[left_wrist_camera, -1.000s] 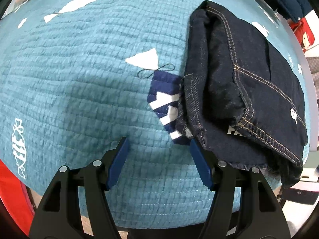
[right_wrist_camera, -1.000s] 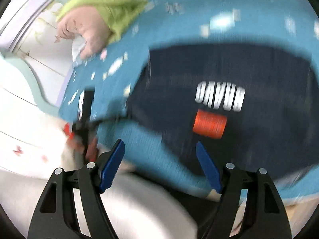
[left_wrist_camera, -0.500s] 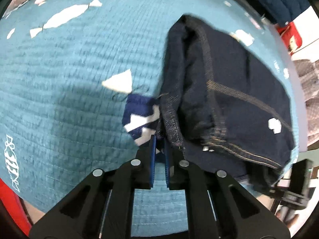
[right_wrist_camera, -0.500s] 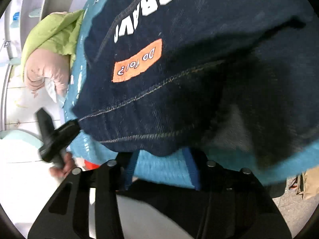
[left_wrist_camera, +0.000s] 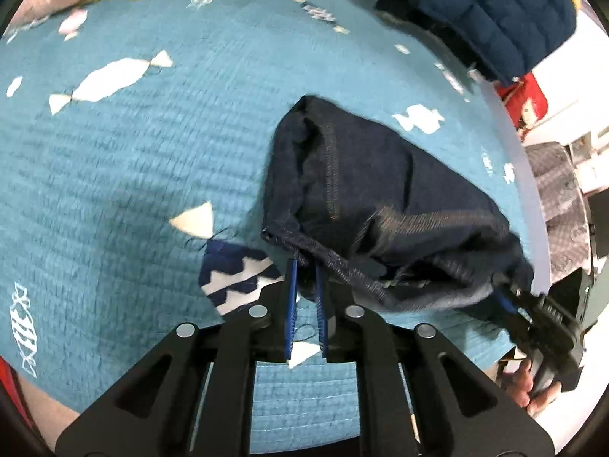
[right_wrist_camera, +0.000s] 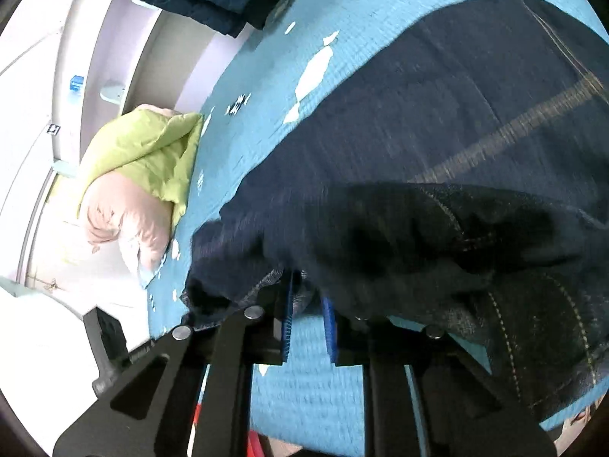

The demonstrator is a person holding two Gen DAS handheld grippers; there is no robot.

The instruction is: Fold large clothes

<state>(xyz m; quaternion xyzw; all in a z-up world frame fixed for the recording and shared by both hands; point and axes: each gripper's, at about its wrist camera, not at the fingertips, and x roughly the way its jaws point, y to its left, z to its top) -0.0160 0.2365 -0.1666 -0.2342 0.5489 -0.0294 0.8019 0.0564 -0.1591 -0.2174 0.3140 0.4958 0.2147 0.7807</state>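
Note:
A dark denim garment [left_wrist_camera: 380, 194] with tan stitching lies bunched on a teal quilt [left_wrist_camera: 133, 160]. My left gripper [left_wrist_camera: 305, 266] is shut on the garment's near hem edge. My right gripper [right_wrist_camera: 308, 285] is shut on another part of the same near edge; it also shows in the left wrist view [left_wrist_camera: 506, 301] at the lower right, held by a hand. In the right wrist view the denim garment [right_wrist_camera: 437, 144] fills the right half, its near edge lifted off the quilt [right_wrist_camera: 266, 76].
A folded navy quilted jacket [left_wrist_camera: 483, 11] lies at the quilt's far right. A green and pink pillow [right_wrist_camera: 141, 175] lies at the far end. A navy zigzag patch [left_wrist_camera: 236, 278] is on the quilt by my left gripper. The bed edge is just below both grippers.
Both grippers were open a second ago and have shut on the garment's near edge. The hem is now lifted and drawn away from the camera, and the denim has bunched up.

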